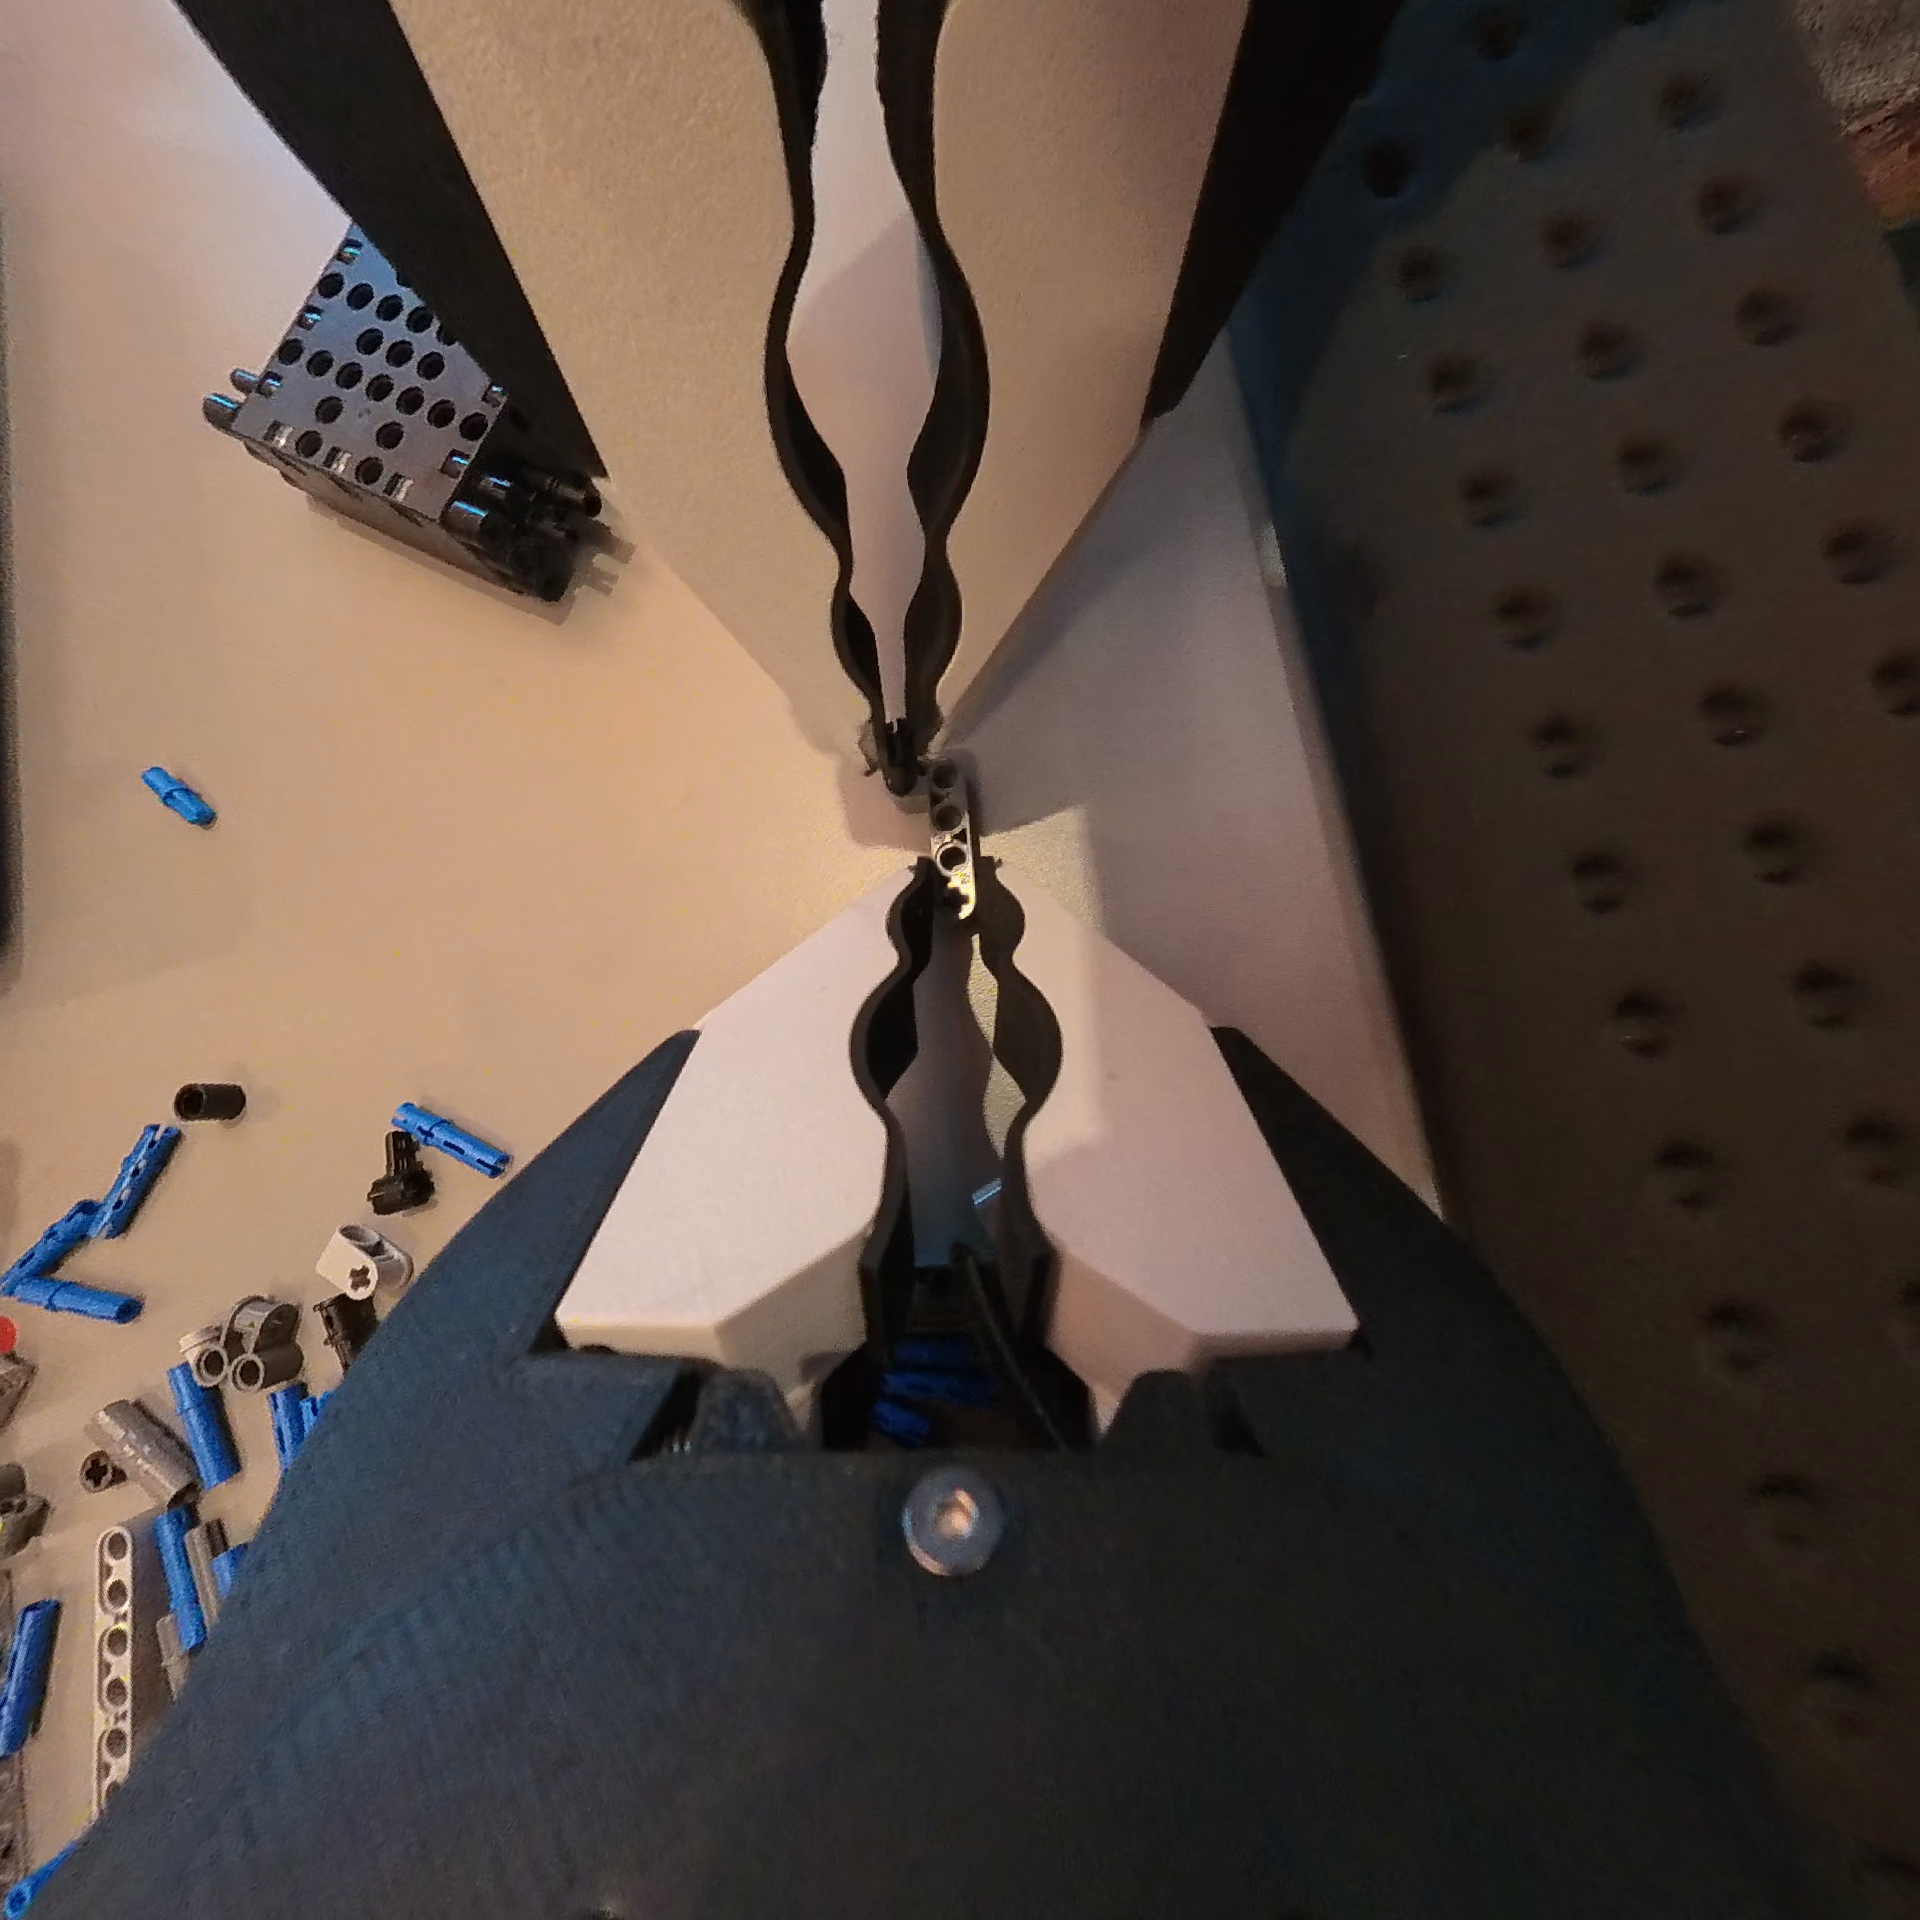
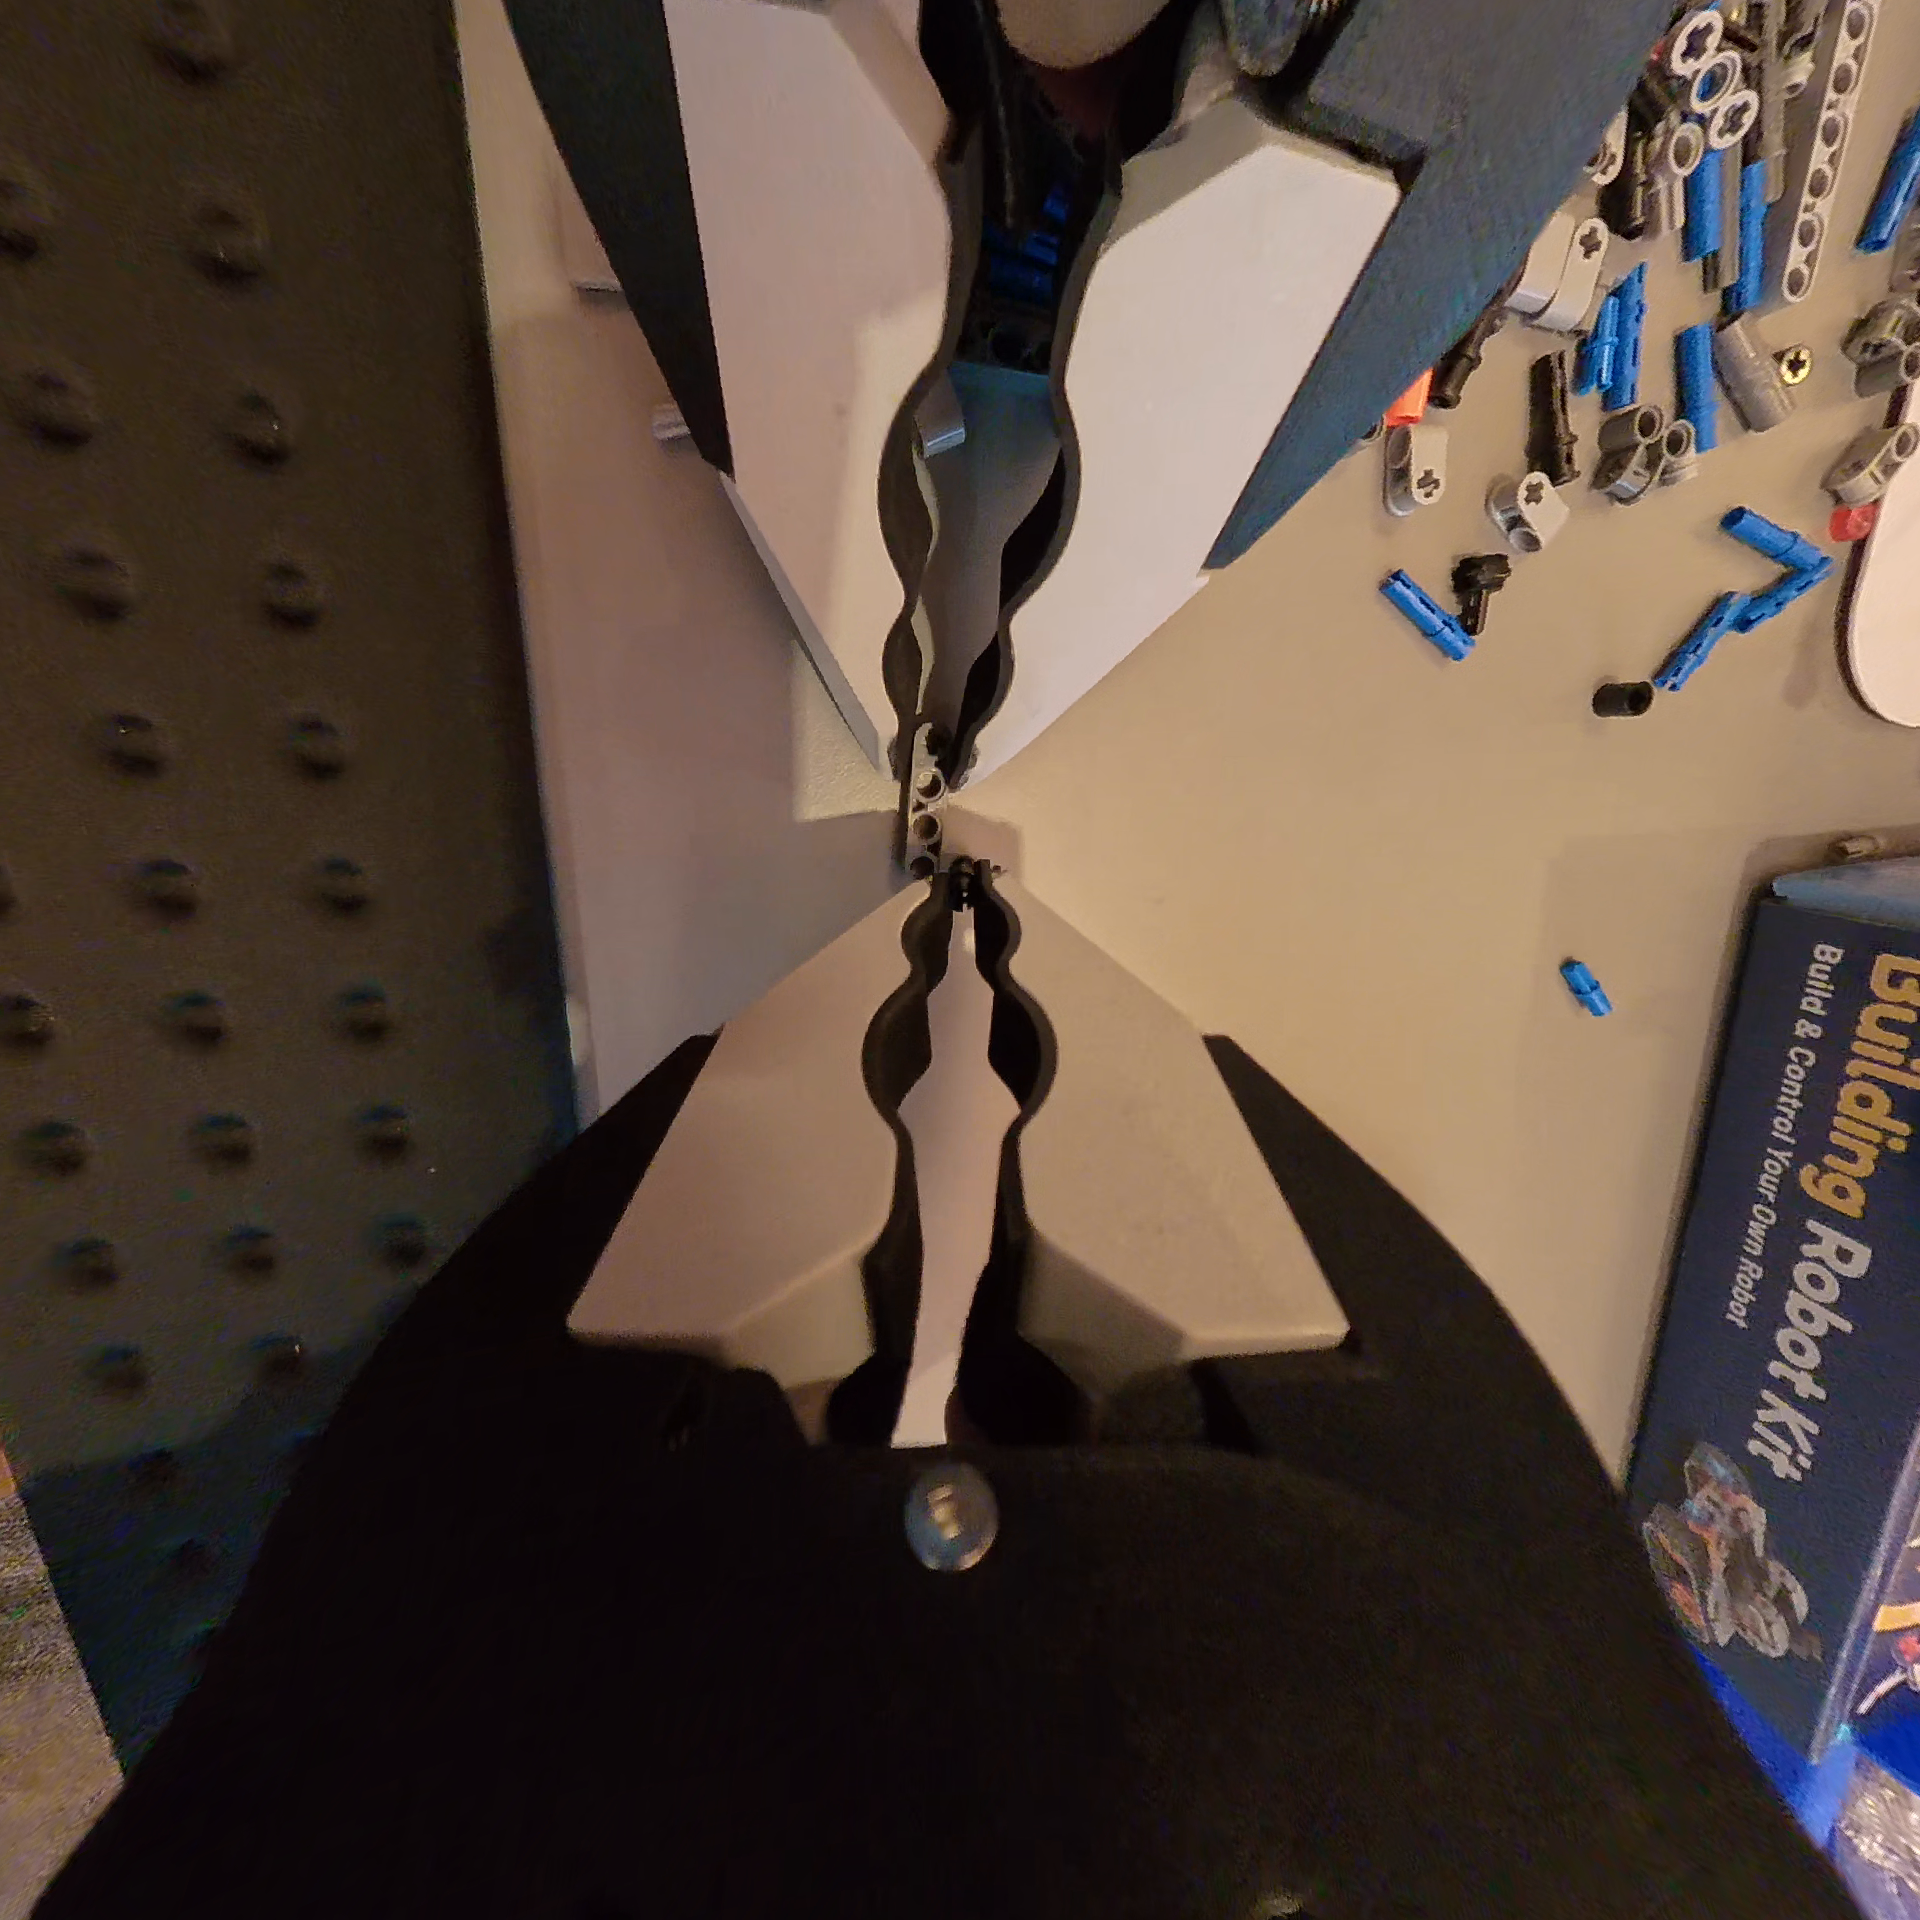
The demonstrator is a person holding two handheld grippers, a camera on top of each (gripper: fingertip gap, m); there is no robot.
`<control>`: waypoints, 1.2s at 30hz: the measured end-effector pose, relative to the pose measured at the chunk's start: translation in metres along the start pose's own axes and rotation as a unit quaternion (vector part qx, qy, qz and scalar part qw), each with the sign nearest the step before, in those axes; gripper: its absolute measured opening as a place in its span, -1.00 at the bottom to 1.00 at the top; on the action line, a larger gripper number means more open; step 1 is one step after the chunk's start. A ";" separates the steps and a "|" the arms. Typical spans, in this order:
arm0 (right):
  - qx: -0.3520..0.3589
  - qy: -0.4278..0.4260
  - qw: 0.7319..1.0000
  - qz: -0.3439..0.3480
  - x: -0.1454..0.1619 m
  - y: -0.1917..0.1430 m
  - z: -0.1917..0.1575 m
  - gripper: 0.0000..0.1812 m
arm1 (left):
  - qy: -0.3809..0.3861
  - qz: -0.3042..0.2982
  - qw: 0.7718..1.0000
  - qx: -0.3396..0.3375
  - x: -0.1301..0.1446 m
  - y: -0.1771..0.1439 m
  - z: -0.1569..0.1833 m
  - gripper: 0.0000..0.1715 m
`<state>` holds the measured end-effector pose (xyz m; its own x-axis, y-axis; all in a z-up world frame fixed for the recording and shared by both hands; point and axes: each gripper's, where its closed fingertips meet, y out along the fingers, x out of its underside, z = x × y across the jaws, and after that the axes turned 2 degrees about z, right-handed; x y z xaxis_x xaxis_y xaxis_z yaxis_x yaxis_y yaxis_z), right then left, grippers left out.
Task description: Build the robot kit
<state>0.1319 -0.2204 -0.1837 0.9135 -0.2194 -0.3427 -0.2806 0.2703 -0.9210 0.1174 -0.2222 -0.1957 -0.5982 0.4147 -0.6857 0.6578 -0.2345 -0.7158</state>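
Left wrist view. Cream tabletop [image 1: 436, 727] beneath; dark perforated panel [image 1: 1621, 727] along the right edge. Left gripper [image 1: 954, 902] clamped on the near end of a short grey plastic beam with round holes [image 1: 948, 836], held above the table. Right gripper [image 1: 902, 743] entering from the top, tips pinched on a small black plastic pin [image 1: 900, 750] touching the far end of that beam. Grey perforated block with black pegs [image 1: 384, 416] standing on the table at upper left, well apart. Loose heap of blue, grey and black small parts [image 1: 156, 1382] at lower left; single blue pin [image 1: 179, 797] lying alone at mid-left.

Right wrist view. Same cream tabletop [image 2: 1247, 883]; perforated panel [image 2: 260, 727] on the left. Right gripper [image 2: 966, 881] closed on the black pin [image 2: 968, 873], pin end against the grey beam [image 2: 925, 805]. Left gripper [image 2: 933, 746] coming from the top, gripping the beam's far end. Blue cardboard box with printed lettering and a picture [image 2: 1766, 1351] at right edge. Heap of small parts [image 2: 1704, 260] at upper right; lone blue pin [image 2: 1585, 985] near the box.
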 end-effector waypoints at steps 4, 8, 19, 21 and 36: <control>-0.010 -0.001 1.000 -0.003 0.000 0.000 0.000 -0.97 | -0.005 0.004 1.000 0.006 0.000 0.000 0.000 -0.94; -0.028 0.003 1.000 -0.001 0.000 0.001 0.000 -0.98 | -0.012 0.007 1.000 0.012 0.000 0.000 0.000 -0.94; -0.079 0.037 0.996 0.012 -0.001 0.007 -0.002 -0.97 | -0.015 0.009 1.000 0.015 0.000 -0.001 0.001 -0.94; -0.082 0.043 0.996 0.014 -0.001 0.007 -0.002 -0.97 | -0.008 0.007 1.000 0.012 0.000 -0.001 0.001 -0.93; 0.140 0.037 0.986 0.088 -0.016 -0.035 0.031 -0.97 | -0.083 0.096 0.991 -0.036 -0.028 -0.038 -0.024 -0.73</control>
<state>0.1365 -0.1978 -0.1400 0.8314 -0.2104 -0.5143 -0.3309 0.5561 -0.7624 0.1207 -0.2040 -0.1460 -0.5227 0.2168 -0.8245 0.7940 -0.2281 -0.5634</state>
